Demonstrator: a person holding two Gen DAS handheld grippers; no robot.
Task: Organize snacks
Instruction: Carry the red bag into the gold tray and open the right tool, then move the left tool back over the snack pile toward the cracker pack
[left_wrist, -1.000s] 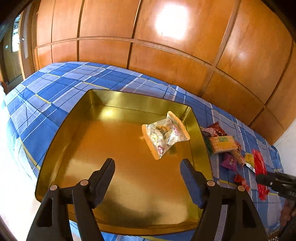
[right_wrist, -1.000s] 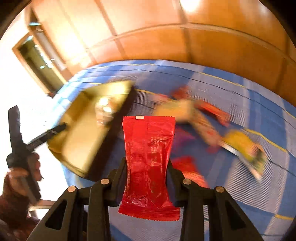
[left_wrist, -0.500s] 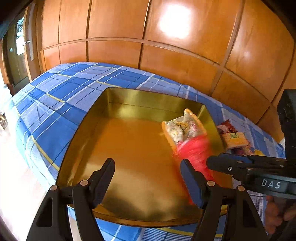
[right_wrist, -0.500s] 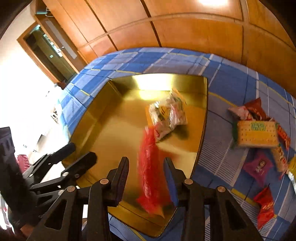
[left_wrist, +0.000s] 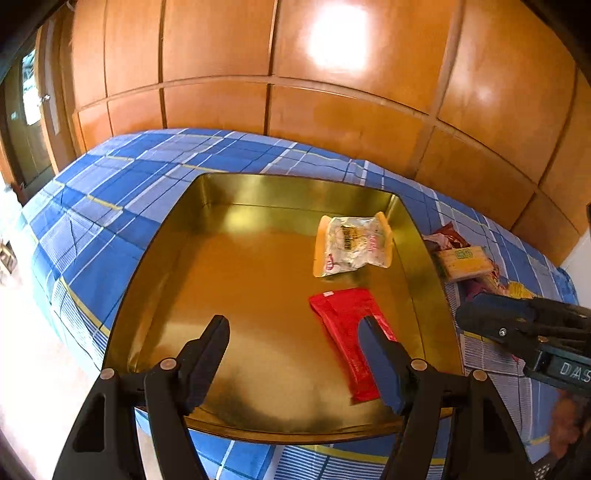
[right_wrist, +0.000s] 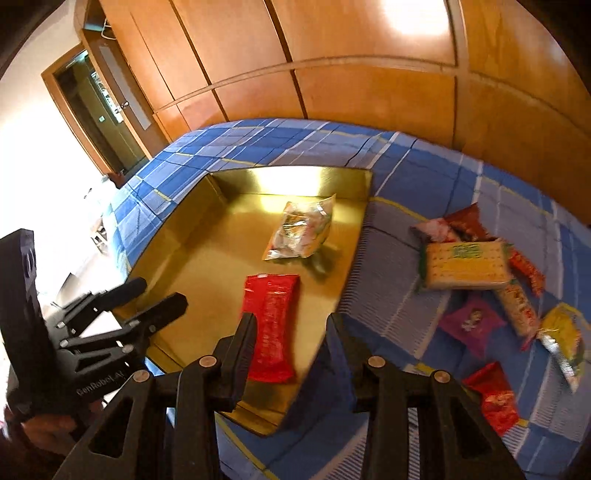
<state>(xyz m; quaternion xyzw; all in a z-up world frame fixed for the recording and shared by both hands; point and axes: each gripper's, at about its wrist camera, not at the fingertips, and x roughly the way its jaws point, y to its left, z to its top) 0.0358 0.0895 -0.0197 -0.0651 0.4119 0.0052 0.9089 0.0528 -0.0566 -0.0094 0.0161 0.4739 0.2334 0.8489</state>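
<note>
A gold tin tray (left_wrist: 258, 192) (right_wrist: 229, 192) lies on a blue plaid bed. In it lie a clear candy bag (left_wrist: 351, 245) (right_wrist: 301, 230) and a red snack packet (left_wrist: 349, 332) (right_wrist: 271, 317). My left gripper (left_wrist: 293, 332) is open and empty over the tray's near edge. My right gripper (right_wrist: 291, 328) is open and empty just above the near end of the red packet; it also shows at the right of the left wrist view (left_wrist: 517, 325). Several loose snacks lie right of the tray, among them a yellow cracker pack (right_wrist: 465, 266) (left_wrist: 463, 258).
A wooden panelled wall (left_wrist: 332, 92) runs behind the bed. A purple packet (right_wrist: 471, 323), a red packet (right_wrist: 493, 397) and a yellow bag (right_wrist: 563, 341) lie on the bedspread. A doorway (right_wrist: 96, 110) is at far left. The bed edge drops off to the left.
My right gripper carried the red packet from the pile to the tray, opened and let it go; the packet now lies flat in the tray. The left gripper stayed open.
</note>
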